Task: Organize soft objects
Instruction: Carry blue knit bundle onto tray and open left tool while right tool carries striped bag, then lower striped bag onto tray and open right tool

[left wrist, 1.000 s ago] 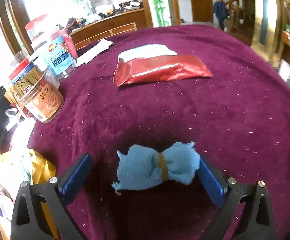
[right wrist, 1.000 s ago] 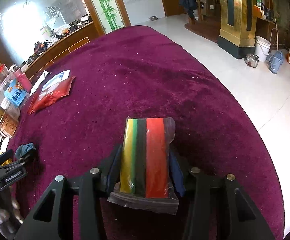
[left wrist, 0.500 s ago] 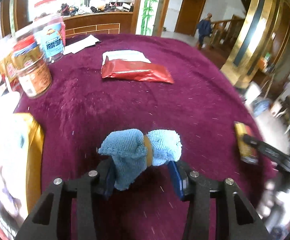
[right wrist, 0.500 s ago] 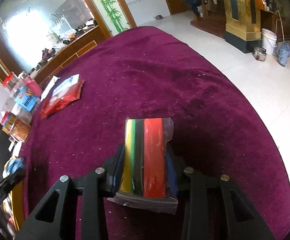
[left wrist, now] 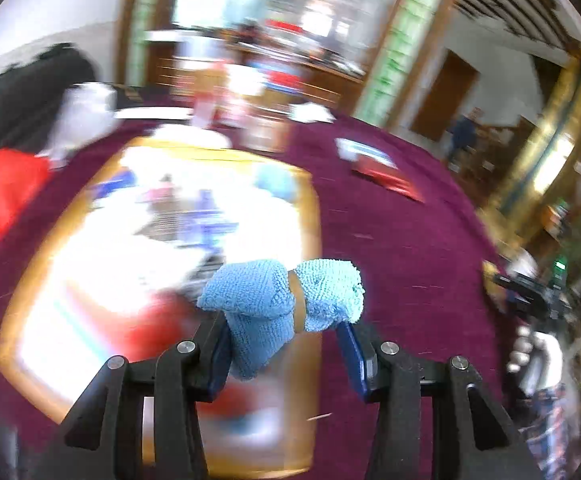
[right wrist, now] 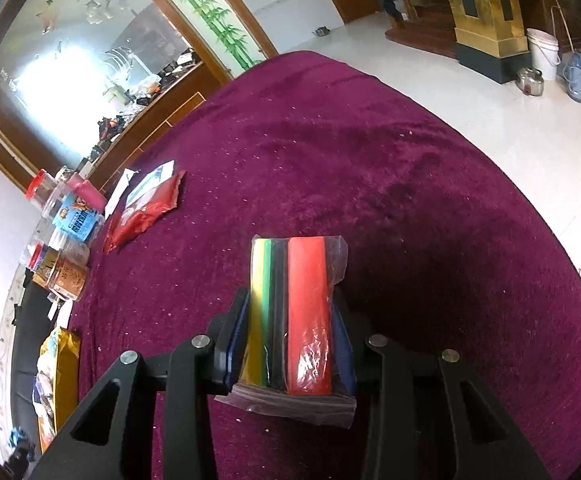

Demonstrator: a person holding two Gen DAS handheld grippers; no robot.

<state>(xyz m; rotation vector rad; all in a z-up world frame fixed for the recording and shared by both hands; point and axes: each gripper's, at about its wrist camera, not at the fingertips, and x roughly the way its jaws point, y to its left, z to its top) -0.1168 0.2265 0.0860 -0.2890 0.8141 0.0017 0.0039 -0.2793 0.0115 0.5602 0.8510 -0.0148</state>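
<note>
My left gripper (left wrist: 284,354) is shut on a light blue cloth roll (left wrist: 278,300) tied with a tan band, held in the air over the near right corner of a yellow-rimmed box (left wrist: 312,216) full of packets. The left view is blurred by motion. My right gripper (right wrist: 290,354) is shut on a clear bag of yellow, green, black and red foam strips (right wrist: 290,312), held above the purple tablecloth (right wrist: 370,184). The yellow box (right wrist: 56,364) also shows at the far left of the right wrist view, with the blue cloth (right wrist: 18,436) just below it.
A red foil packet (right wrist: 142,212) lies on the cloth, also seen in the left wrist view (left wrist: 382,172). Several jars (right wrist: 66,248) stand along the table's left edge. A red bag (left wrist: 2,196) lies left of the box. The table edge drops to a tiled floor (right wrist: 490,112) on the right.
My left gripper closed on the blue cloth roll, lifted it and swung left over the yellow box. My right gripper kept its bag of strips and shifted only slightly.
</note>
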